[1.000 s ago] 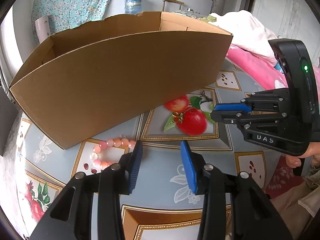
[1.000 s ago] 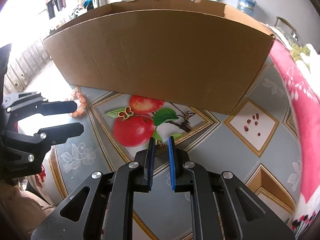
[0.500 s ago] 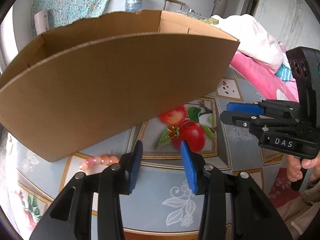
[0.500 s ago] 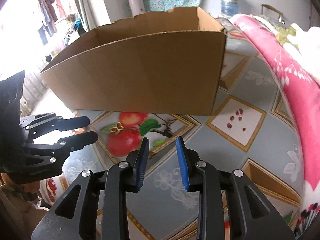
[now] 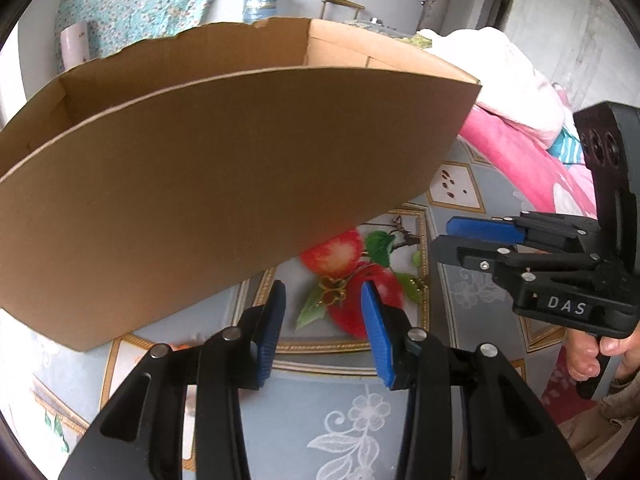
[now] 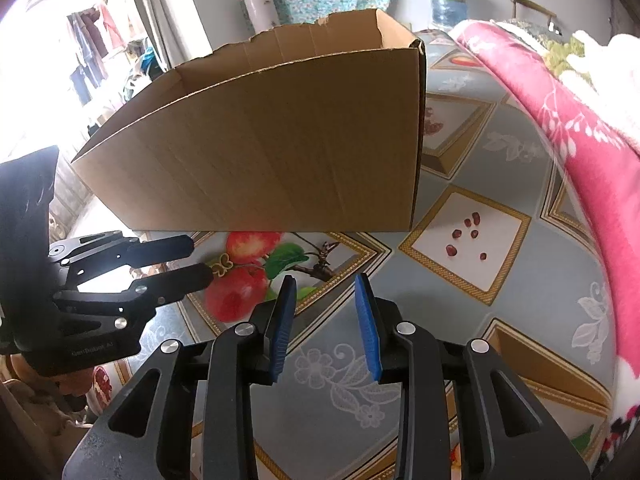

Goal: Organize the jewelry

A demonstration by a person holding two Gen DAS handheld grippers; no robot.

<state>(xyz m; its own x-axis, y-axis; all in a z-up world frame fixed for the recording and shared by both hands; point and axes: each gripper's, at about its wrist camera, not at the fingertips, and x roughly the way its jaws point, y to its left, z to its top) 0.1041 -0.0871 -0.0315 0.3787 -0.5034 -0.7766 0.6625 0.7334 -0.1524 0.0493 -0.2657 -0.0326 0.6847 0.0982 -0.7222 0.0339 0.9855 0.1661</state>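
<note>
A gold butterfly brooch lies on the red apple print of the tablecloth, just beyond my left gripper. That gripper is open, with nothing between its pads. A smaller gold piece lies to the brooch's right. In the right wrist view the left gripper hovers with its lower fingertip beside the brooch. My right gripper is open and empty over the grey-blue cloth; from the left wrist it shows as the right gripper right of the apple. A big open cardboard box stands just behind.
A pink flowered blanket is heaped along the right side. A person's hand holds the right gripper's handle. A sliver of an orange bead shows behind my left finger. The patterned tablecloth runs right of the box.
My left gripper has swung right, from the pink bead bracelet to the apple print and brooch. The right gripper's nearly shut jaws have opened, and it has drawn away from the small gold piece.
</note>
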